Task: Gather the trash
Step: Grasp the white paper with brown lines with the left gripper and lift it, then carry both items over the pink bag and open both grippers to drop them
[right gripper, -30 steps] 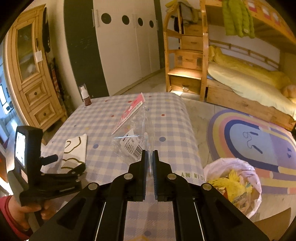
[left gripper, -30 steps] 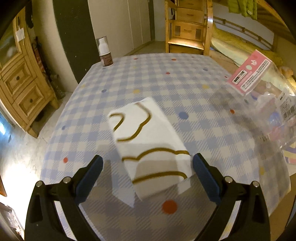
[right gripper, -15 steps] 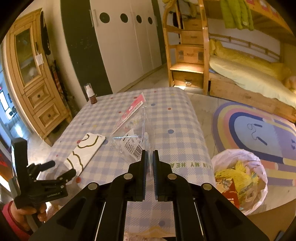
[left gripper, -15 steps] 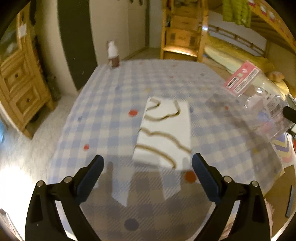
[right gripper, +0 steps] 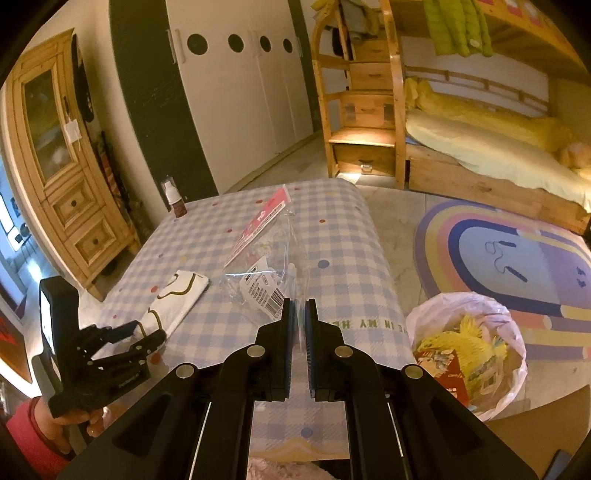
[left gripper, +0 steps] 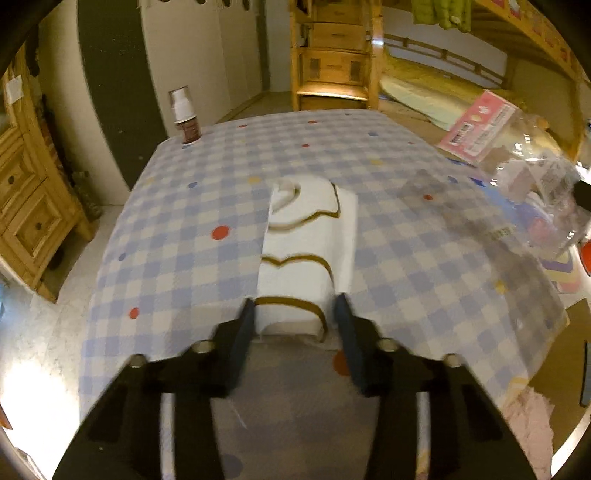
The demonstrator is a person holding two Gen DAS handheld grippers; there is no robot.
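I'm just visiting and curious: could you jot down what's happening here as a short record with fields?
setting: checked table in a bedroom
left tongs: closing around the near end of a white wrapper, grip not certain
right tongs: pinching a clear plastic package
trash bag: open on the floor, right of the table
also on the table: small bottle

Child's bedroom, warm yellow lamplight. Table [right gripper: 332, 236] under blue-and-white checked cloth with coloured dots at centre. Pine cabinet [right gripper: 62, 166] with glazed door and drawers along left wall. White wardrobe doors [right gripper: 236, 92] with round cut-outs behind, dark panel [right gripper: 147, 92] beside them. Wooden bunk bed [right gripper: 480, 158] at right, yellow bedding, stepped drawer stairs [right gripper: 365, 110], green jacket [right gripper: 458, 26] hanging from top rail. Rainbow rug [right gripper: 517, 251] on pale floor.
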